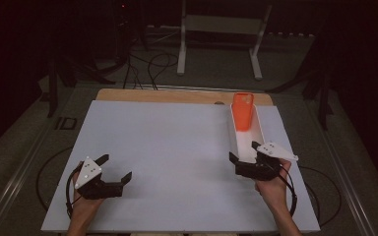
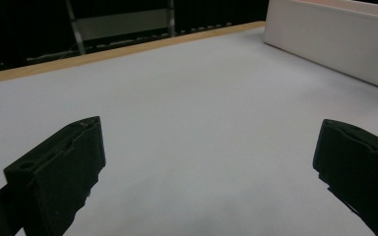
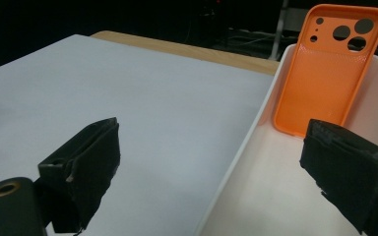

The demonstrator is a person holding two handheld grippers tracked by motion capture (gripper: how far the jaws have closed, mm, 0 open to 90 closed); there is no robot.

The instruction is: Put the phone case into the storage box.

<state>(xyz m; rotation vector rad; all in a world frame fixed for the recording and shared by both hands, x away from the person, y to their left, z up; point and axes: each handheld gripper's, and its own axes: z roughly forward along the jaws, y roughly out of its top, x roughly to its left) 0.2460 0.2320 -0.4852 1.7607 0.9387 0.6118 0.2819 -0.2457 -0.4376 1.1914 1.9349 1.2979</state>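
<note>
- Case (image 3: 327, 78): orange phone case with camera cut-outs at the top, standing tilted in the far end of the tray (image 1: 257, 129), leaning on the end wall. Nothing touches it.
- Tray: long white bin on the right side of the table (image 1: 177, 147), long axis running away from the person.
- Right gripper (image 1: 250, 157): at the tray's near end, jaws wide open and empty. In the right gripper view the jaws straddle the tray's left wall, one over the table and one over the tray floor.
- Left gripper (image 1: 115, 169): low over bare table at the near left, well apart from the tray, jaws wide open and empty.
- Step in hand, as judged: approach to the case, before any grasp.
- Next move calls for: advancing the right gripper along the tray, bringing both jaws inside the walls, then closing on the case's lower edge.
- Markings: no brand, label or writing can be read on the case, tray or grippers.
</note>
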